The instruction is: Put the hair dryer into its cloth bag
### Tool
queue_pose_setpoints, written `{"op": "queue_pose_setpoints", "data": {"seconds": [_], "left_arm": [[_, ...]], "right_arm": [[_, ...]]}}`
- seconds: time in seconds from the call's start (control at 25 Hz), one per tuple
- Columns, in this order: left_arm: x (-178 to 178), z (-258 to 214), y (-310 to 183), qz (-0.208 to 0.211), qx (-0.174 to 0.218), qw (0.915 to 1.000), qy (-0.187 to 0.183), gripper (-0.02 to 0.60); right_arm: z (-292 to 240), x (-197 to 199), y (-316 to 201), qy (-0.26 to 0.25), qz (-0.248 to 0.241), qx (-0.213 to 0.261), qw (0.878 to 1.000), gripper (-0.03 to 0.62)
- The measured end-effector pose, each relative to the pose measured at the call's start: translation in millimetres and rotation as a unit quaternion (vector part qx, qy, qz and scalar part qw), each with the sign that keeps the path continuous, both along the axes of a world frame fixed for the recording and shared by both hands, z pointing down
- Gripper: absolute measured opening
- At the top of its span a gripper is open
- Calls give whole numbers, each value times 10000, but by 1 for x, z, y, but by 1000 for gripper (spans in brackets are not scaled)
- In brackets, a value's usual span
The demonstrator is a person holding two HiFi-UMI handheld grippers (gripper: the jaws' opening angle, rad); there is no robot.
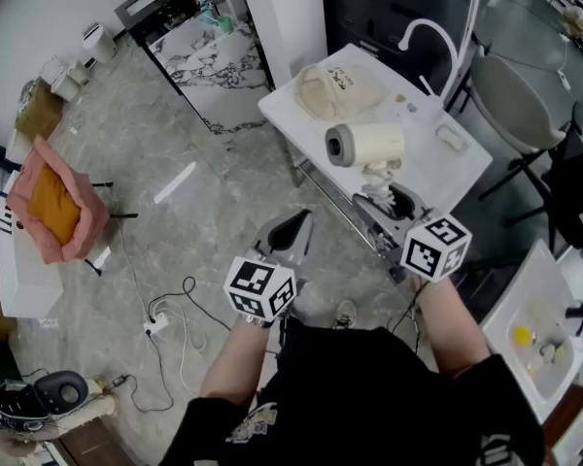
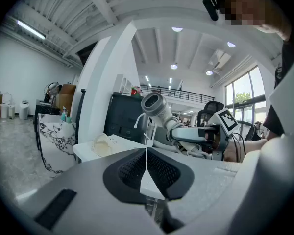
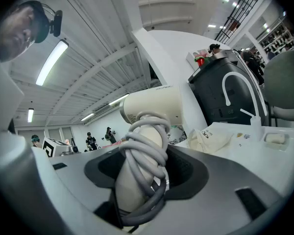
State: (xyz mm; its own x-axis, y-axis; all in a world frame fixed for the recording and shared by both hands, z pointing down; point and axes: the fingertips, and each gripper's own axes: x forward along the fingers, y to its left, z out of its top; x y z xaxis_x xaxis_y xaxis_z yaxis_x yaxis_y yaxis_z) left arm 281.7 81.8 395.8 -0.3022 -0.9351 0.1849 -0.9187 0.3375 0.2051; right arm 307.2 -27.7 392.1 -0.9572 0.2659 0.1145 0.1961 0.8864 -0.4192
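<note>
The cream hair dryer (image 1: 366, 146) hangs just above the white table (image 1: 466, 173), barrel level and muzzle to the left. My right gripper (image 1: 389, 194) is shut on its handle from below; in the right gripper view the handle, wrapped in grey cord (image 3: 146, 153), fills the gap between the jaws (image 3: 142, 177). The beige cloth bag (image 1: 335, 90) lies crumpled at the table's far left corner, also seen as the bag (image 3: 209, 138) beyond the dryer. My left gripper (image 1: 290, 231) is shut and empty, off the table's near left over the floor. From it the dryer (image 2: 157, 107) and bag (image 2: 102, 144) show ahead.
A white curved tap (image 1: 433, 39) and a small white block (image 1: 451, 137) stand at the table's right end. A grey chair (image 1: 510, 105) is behind it. A marble-topped stand (image 1: 214, 61) is to the left. Cables (image 1: 170, 323) trail on the floor.
</note>
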Motion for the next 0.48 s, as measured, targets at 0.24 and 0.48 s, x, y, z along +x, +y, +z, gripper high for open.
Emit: {"op": "queue_pose_setpoints", "data": {"seconds": [0.24,0.48], "left_arm": [[0,0,0,8,34,10000,-6,8],[-2,-3,0,39,55,10000,-25,8]], "right_arm": [[0,-1,-3,9,31,-11,10000,237],[0,-4,-1,7,5,-65,10000,238]]}}
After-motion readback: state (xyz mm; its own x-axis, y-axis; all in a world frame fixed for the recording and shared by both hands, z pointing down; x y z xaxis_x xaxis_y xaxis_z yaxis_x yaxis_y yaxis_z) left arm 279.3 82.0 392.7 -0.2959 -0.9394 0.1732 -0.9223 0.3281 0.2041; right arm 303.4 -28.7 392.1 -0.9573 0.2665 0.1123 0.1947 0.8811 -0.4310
